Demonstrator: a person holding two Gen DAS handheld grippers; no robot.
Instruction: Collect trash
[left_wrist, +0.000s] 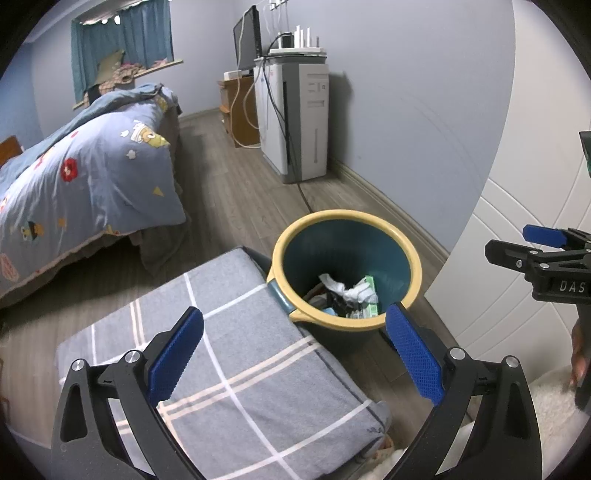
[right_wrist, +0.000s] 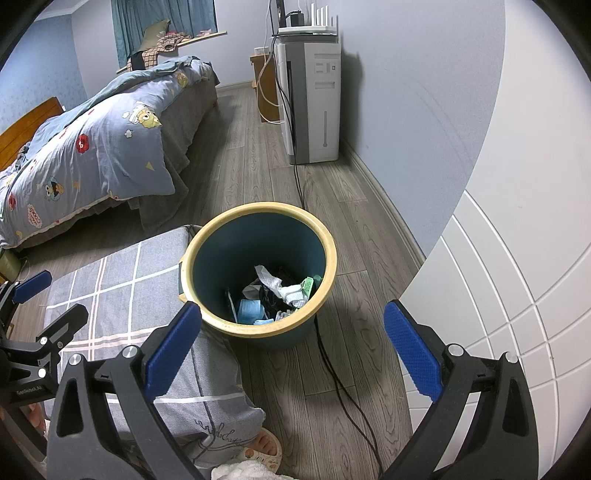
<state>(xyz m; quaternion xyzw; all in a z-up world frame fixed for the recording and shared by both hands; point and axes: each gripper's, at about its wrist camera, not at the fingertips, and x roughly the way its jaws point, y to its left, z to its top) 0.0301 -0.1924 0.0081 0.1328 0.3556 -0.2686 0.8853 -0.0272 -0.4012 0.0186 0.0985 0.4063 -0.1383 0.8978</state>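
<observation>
Bin (right_wrist: 258, 280) with yellow rim and teal wall, upright on the wood floor (right_wrist: 251, 158), serves as landmark. Trash (right_wrist: 275, 293) lies at the bin's bottom: crumpled white paper, a green carton, pale blue wrappers and dark film. Left gripper (left_wrist: 293, 349) hangs above the near side of the bin, its 2 blue fingers (left_wrist: 175, 356) spread wide and holding nothing. Right gripper (right_wrist: 291, 345) hangs above the near rim, fingers likewise released and empty. Plaid trouser leg (right_wrist: 122, 291) touches the bin's left side; a sandalled foot (right_wrist: 264, 446) stands nearer than the bin. Black cable (right_wrist: 332, 376) runs along the floor past the bin's right side. Bed (right_wrist: 92, 155) lies left of the bin, a white tower unit (right_wrist: 314, 99) beyond it by the wall, and a white door (right_wrist: 517, 295) to its right.
</observation>
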